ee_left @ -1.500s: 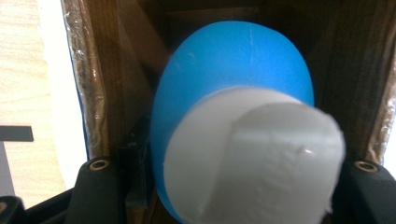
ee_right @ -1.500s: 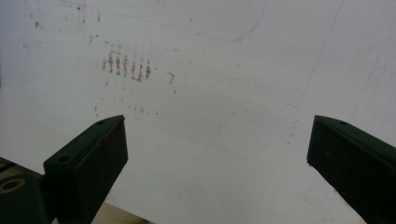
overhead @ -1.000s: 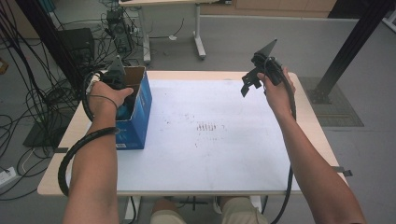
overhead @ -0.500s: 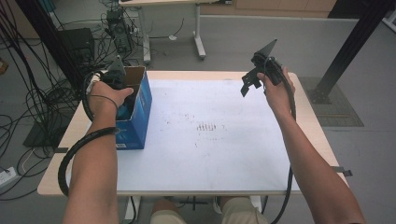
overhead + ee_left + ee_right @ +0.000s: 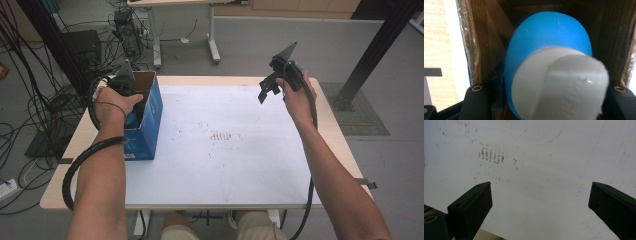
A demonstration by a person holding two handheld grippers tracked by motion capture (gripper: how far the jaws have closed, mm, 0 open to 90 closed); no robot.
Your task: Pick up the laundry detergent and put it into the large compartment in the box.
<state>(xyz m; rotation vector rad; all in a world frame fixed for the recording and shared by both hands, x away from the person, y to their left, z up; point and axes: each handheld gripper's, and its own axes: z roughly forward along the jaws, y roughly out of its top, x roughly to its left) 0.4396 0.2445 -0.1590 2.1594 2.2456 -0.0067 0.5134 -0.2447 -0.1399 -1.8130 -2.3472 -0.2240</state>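
Nothing has shifted over the last second: my left gripper point(image 5: 131, 95) stays down in the blue box point(image 5: 150, 120) at the table's point(image 5: 240, 170) left edge, clamped on a blue-and-white object point(image 5: 549, 67), while my right gripper point(image 5: 270, 87) hangs wide open, empty.

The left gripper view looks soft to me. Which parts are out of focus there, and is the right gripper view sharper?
Left gripper view: the blue and white object sits so close that it blurs, its white end most; the box's inner wall is clearer, with glare on its taped edge. Right gripper view: sharper, the white table surface evenly lit, its faint reddish marks readable.
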